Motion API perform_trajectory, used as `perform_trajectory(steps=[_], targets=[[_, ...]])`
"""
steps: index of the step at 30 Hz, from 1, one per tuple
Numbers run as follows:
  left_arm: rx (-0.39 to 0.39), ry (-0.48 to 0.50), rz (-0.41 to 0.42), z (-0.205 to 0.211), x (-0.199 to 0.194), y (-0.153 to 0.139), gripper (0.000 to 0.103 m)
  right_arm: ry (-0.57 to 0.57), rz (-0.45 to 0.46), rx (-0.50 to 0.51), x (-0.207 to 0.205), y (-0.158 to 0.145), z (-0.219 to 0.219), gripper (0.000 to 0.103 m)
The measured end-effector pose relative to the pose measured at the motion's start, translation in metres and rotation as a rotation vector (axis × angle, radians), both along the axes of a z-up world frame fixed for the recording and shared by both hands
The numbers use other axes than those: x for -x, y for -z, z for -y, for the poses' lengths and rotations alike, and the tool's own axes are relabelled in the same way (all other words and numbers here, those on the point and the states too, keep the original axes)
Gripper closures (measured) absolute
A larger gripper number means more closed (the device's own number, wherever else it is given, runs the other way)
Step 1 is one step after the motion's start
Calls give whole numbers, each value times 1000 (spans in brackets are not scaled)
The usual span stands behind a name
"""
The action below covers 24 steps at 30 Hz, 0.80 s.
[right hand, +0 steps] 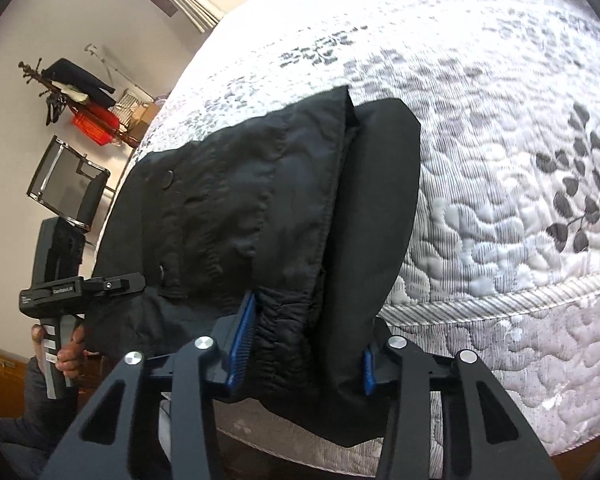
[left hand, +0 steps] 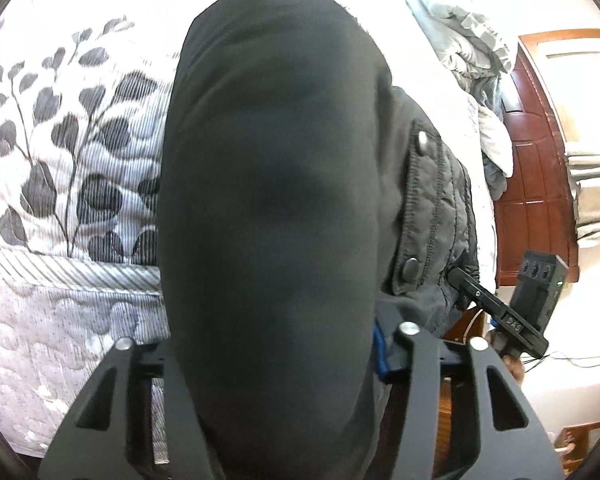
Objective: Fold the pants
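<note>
Centrally, the right gripper has its blue-padded fingers clamped on the gathered waistband of the black fabric pants. Their long axis runs away from the fingers across the white quilted bed with grey leaf print. The left gripper likewise pinches dark cloth; the person's left hand holds its handle upright.

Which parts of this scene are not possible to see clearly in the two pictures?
- Left wrist view: the black pants hang right before the lens and cover the left gripper, so its fingers and grip are hidden.
- Left wrist view: the window area behind the wooden door is overexposed, with no detail.
- Right wrist view: the pants' lower edge falls below the bed, behind the right gripper.
- Right wrist view: the clothes rack items are too small.
</note>
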<state>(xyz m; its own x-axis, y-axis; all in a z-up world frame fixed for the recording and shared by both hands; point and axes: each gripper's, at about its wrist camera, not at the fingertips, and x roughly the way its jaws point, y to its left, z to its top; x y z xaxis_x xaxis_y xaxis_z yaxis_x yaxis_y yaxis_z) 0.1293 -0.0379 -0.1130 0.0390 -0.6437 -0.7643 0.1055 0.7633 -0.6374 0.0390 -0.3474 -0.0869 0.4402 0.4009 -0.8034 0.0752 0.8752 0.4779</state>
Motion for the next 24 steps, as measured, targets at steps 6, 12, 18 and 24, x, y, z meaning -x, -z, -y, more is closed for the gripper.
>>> perform_trajectory(steps=[6,12,18,24], targets=[[-1,-28,82,-1,2,-19,68,-11,60,71,3,-25,-8,63],[5,-59,129,1,-11,-41,68,-27,117,107,-7,-50,-11,63],[2,-77,179,0,-33,-59,68,-33,161,124,-35,-67,-16,63],[-4,-99,233,-4,-63,-80,68,-41,206,138,-68,-84,-22,63]])
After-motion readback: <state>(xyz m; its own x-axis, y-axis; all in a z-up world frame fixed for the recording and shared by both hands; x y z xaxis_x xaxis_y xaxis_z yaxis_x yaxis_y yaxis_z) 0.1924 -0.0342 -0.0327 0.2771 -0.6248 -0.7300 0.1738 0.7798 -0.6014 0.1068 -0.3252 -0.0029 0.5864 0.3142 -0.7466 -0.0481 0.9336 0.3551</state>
